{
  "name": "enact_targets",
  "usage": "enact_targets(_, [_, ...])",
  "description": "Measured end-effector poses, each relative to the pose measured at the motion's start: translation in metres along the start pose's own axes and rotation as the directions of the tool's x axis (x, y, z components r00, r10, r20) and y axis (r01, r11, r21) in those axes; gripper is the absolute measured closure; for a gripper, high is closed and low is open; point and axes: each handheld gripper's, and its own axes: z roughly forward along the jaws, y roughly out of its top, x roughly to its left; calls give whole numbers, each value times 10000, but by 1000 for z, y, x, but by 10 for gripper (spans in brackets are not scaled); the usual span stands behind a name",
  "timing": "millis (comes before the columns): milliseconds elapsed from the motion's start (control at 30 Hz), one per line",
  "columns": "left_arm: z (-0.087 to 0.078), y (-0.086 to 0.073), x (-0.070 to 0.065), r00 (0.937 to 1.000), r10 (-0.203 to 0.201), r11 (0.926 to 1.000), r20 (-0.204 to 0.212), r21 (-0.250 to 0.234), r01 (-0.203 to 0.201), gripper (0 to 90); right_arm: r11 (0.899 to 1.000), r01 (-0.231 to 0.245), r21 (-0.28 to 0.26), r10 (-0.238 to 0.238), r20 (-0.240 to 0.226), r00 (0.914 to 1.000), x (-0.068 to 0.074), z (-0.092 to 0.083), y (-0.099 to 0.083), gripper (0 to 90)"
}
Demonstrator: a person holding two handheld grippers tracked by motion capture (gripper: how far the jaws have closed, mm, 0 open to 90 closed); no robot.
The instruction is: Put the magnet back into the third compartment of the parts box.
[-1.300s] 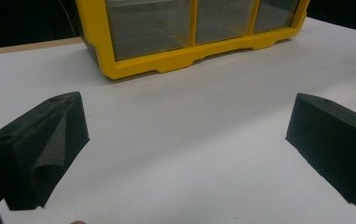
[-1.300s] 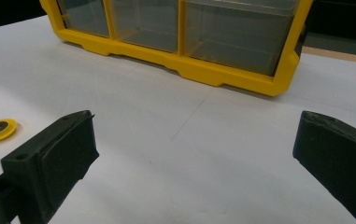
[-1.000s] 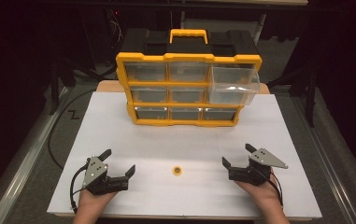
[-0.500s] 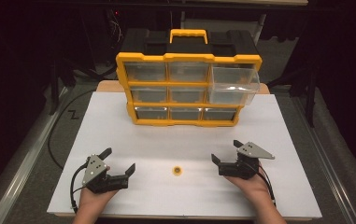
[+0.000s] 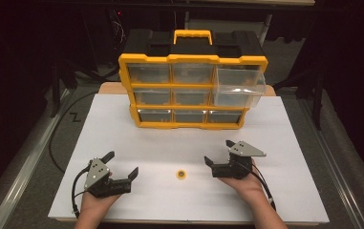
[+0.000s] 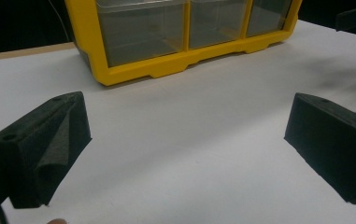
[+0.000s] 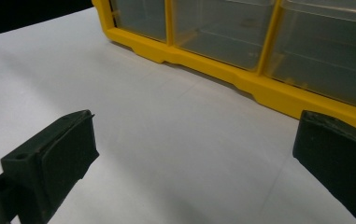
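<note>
Both grippers, left (image 5: 121,167) and right (image 5: 218,152), gape empty; approach the small yellow ring (image 5: 182,174) low, straddling it squarely.

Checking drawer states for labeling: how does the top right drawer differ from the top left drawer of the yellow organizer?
The top right drawer is pulled out past the yellow frame; the top left drawer sits flush. The top right drawer looks wider and taller, spanning two rows; the top left drawer fills one. Both are clear plastic, with nothing visible inside.

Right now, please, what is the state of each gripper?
Left gripper: open, holding nothing.
Right gripper: open, holding nothing.
</note>
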Motion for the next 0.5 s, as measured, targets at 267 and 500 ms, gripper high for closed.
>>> enact_targets(267, [-2, -1, 0, 9995, 10, 9999, 302, -127, -7, 17, 9998, 171, 123, -167, -369, 9992, 11, 9, 4, 9])
enact_targets(500, [-3, -2, 0, 9994, -147, 9997, 301, -191, 153, 8, 9991, 272, 314, -248, -734, 9970, 17, 14, 8, 10])
